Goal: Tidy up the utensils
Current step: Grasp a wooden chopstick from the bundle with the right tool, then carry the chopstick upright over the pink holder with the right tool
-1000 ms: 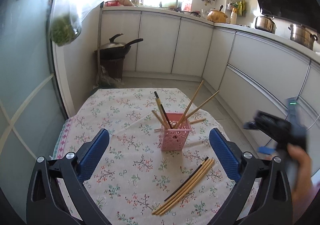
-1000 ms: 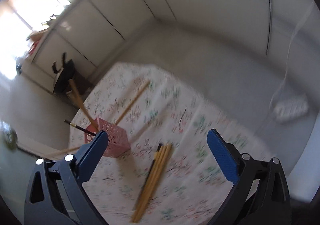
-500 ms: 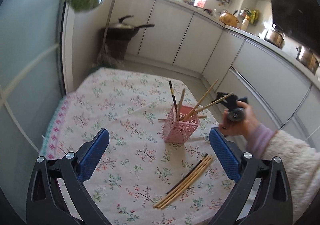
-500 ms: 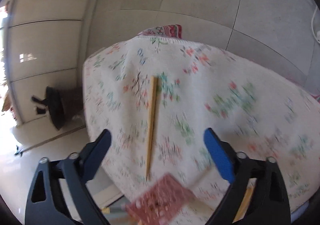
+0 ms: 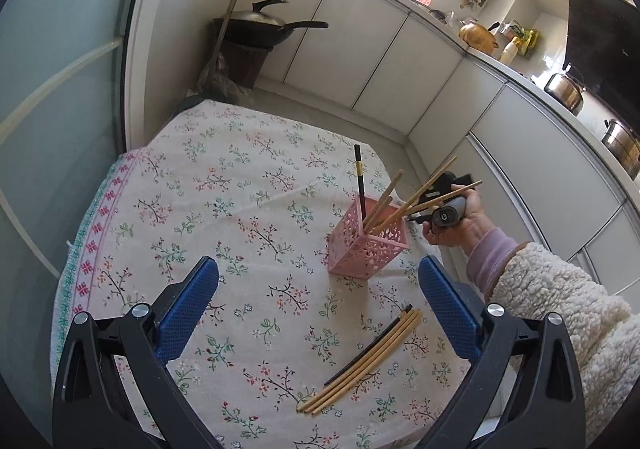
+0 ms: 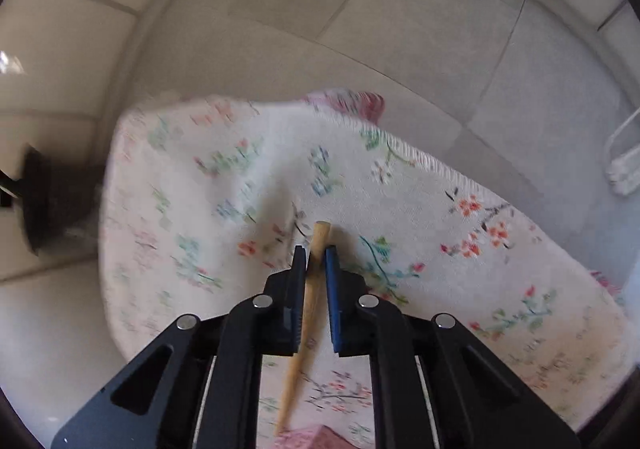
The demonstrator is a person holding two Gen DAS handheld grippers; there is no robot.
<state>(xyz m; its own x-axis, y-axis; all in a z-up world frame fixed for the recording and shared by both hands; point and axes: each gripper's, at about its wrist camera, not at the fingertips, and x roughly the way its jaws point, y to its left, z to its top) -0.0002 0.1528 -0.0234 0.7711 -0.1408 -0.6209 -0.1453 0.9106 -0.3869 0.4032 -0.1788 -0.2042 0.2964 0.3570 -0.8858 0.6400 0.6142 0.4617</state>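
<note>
Two grippers appear over a table (image 5: 180,185) draped in a floral cloth. Right gripper (image 6: 316,261): its blue pads are clamped on a single wooden chopstick (image 6: 308,305), whose thick end pokes out just past the fingertips while the rest runs back beneath the gripper body toward the pink holder (image 6: 308,437) at the bottom of the right wrist view. Seen from the left wrist camera, this gripper is borne by a hand (image 5: 460,225) in a lilac cuff and a fleecy cream sleeve (image 5: 560,309), just beyond the far right edge of the table. Left gripper (image 5: 318,305): jaws spread wide, nothing between them, hanging above the near part of the table. Pink holder (image 5: 368,245): a perforated square basket standing upright near the right edge, containing one dark chopstick (image 5: 360,185) and several wooden ones that lean to the right. Loose bundle (image 5: 360,361): one dark and three wooden chopsticks lying side by side, touching, on the cloth toward the near right corner, apart from the holder. Background: white cabinets, a wok (image 5: 268,25) on a stand.
</note>
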